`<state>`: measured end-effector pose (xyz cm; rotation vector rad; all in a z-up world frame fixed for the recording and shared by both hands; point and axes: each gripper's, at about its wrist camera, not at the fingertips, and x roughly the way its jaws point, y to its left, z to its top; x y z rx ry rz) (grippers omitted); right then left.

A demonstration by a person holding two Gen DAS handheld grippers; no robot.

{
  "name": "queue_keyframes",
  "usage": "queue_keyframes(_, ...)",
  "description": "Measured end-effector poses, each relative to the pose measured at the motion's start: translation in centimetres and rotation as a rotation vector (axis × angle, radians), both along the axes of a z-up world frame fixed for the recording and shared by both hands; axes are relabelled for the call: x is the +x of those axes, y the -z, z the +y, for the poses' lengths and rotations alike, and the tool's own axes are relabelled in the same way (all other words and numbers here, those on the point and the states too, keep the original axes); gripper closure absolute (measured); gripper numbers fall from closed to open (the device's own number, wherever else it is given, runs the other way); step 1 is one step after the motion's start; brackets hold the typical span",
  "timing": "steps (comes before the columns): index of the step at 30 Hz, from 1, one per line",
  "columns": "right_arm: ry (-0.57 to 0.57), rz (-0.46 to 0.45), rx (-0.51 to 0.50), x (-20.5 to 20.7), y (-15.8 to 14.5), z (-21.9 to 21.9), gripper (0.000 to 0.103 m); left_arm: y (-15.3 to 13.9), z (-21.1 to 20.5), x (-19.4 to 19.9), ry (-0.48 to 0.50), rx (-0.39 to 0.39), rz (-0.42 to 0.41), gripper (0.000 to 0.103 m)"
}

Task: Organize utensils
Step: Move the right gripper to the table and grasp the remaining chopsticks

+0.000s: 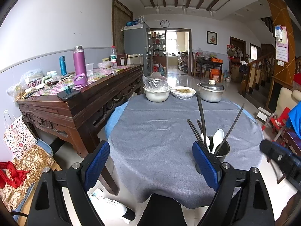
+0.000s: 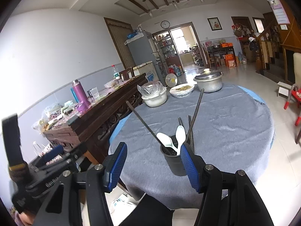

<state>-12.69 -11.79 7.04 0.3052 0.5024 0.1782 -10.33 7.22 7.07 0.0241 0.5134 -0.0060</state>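
Note:
A black utensil holder (image 2: 174,161) stands near the front edge of the round table with the grey cloth (image 2: 225,128). It holds two white spoons (image 2: 179,133) and several dark chopsticks (image 2: 196,109) that lean outward. In the left wrist view the same utensil holder (image 1: 222,150) is just behind the right fingertip, with white spoons (image 1: 218,136) and chopsticks (image 1: 201,113) in it. My left gripper (image 1: 151,163) is open, nothing between its blue pads. My right gripper (image 2: 154,166) is open too and empty, the holder just beyond its right finger.
At the table's far side stand a white bowl under plastic (image 1: 157,93), a covered plate of food (image 1: 183,92) and a lidded metal pot (image 1: 211,91). A dark wooden sideboard (image 1: 84,101) with bottles and clutter lies left. A red chair (image 2: 293,101) stands right.

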Motion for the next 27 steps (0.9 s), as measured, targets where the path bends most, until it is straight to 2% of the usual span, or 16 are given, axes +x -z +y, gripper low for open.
queue_keyframes(6, 0.033, -0.035, 0.017, 2.7, -3.4, -3.1, 0.040, -0.7, 0.6, 4.0, 0.022, -0.009, 0.032, 0.013)
queue_keyframes(10, 0.062, -0.026, 0.024, 6.0, -5.6, -5.8, 0.041, -1.2, 2.3, 7.7, -0.002, -0.056, 0.072, 0.014)
queue_keyframes(17, 0.129, 0.031, 0.033, 13.0, -6.6, -11.4, 0.041, 0.0, 3.8, 15.0, 0.030, -0.033, 0.161, 0.014)
queue_keyframes(20, 0.145, 0.102, 0.049, 17.3, -5.0, -14.0, 0.041, 1.6, 3.8, 18.9, 0.043, -0.014, 0.208, 0.014)
queue_keyframes(23, 0.105, 0.210, 0.077, 22.5, -1.7, -16.0, 0.041, 3.3, 3.2, 22.2, 0.081, -0.021, 0.252, 0.014)
queue_keyframes(27, 0.008, 0.390, 0.125, 29.9, 4.7, -17.1, 0.055, 6.4, 0.2, 27.1, 0.131, -0.014, 0.314, 0.014)
